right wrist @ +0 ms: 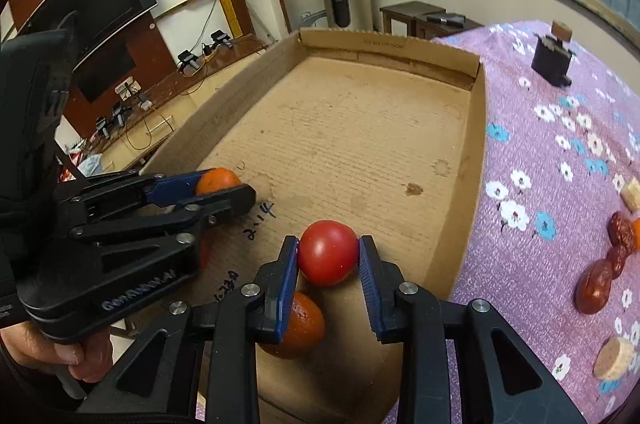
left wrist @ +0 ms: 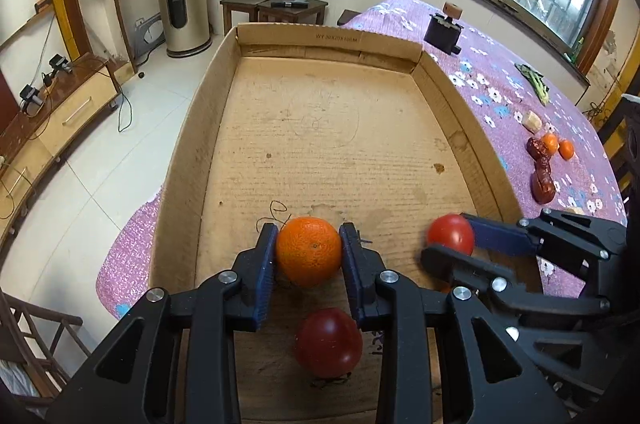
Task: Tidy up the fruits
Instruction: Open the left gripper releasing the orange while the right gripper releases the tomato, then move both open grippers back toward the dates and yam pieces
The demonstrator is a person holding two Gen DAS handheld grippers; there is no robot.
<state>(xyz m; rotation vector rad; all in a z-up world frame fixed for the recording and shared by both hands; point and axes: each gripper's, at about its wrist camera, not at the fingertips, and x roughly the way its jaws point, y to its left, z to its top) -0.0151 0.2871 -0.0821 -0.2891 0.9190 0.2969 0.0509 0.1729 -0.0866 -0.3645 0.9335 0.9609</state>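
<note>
**Two fruits arrive over the box**

The person holds both grippers above the near end of the cardboard box [left wrist: 440, 92]. The left gripper [left wrist: 309, 248] is clamped on an orange [left wrist: 309, 251], its blue pads pressing on both sides. The right gripper [right wrist: 328, 252] is clamped on a red tomato [right wrist: 327, 252] in the same way. Both fruits hang just above the box floor, side by side.

Two fruits already lie in the box: a darker tomato [left wrist: 329, 342] under the left gripper and a second orange [right wrist: 300, 328] under the right one. More small fruits [left wrist: 554, 144] wait on the purple cloth [right wrist: 540, 152], well apart from the box.

I judge this as the placing step. The next move calls for lowering each fruit to the floor beside the ones lying there, not on top of them, and then opening the jaws gently. Round fruits may roll, I think, so the release should be low. Whether the orange already touches the cardboard, I cannot tell from these views.
</note>
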